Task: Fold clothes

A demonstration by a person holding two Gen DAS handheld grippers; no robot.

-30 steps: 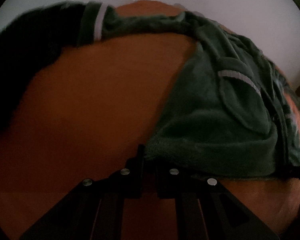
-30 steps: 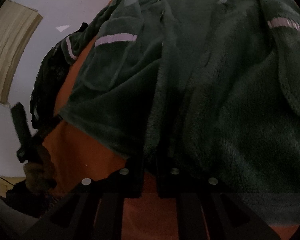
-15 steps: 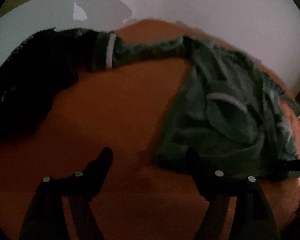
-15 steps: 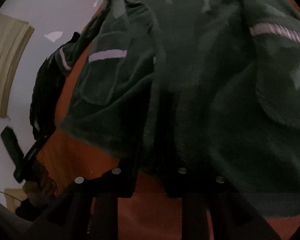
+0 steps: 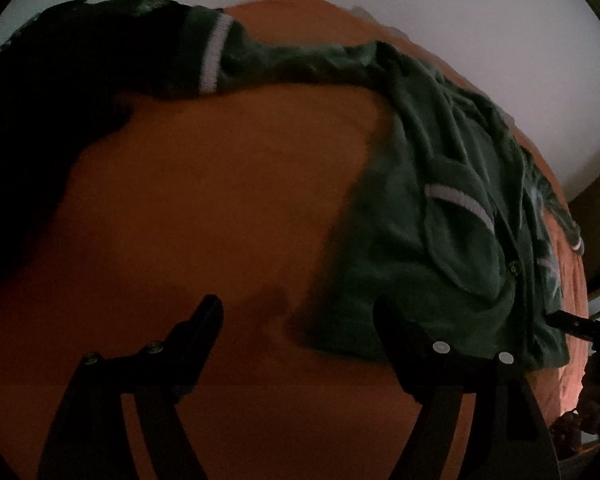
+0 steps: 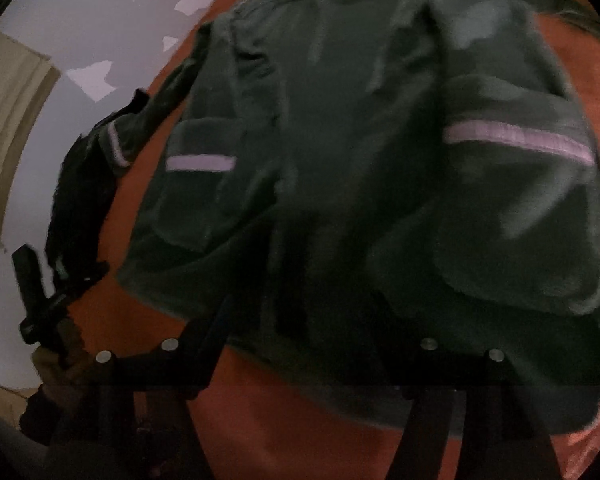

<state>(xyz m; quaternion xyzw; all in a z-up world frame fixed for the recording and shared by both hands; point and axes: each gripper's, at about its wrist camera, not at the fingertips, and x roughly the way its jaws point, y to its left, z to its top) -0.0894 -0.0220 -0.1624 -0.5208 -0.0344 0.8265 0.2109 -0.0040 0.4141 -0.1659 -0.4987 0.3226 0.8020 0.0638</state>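
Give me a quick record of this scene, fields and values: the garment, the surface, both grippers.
garment: green fleece jacket, pale stripe on each pocket, lying spread out
surface: orange table
left gripper: jaws opening, nothing between them, beside the jacket's hem
right gripper: jaws opening, over the hem, not pinching it
other clothes: dark garment at the far sleeve cuff

An orange worktop (image 5: 228, 208) filled most of the left wrist view and showed under the cloth in the right wrist view (image 6: 340, 432). Beyond its far edge stood a pale wall (image 5: 480, 20), with a beige panel (image 6: 4, 128) at the left
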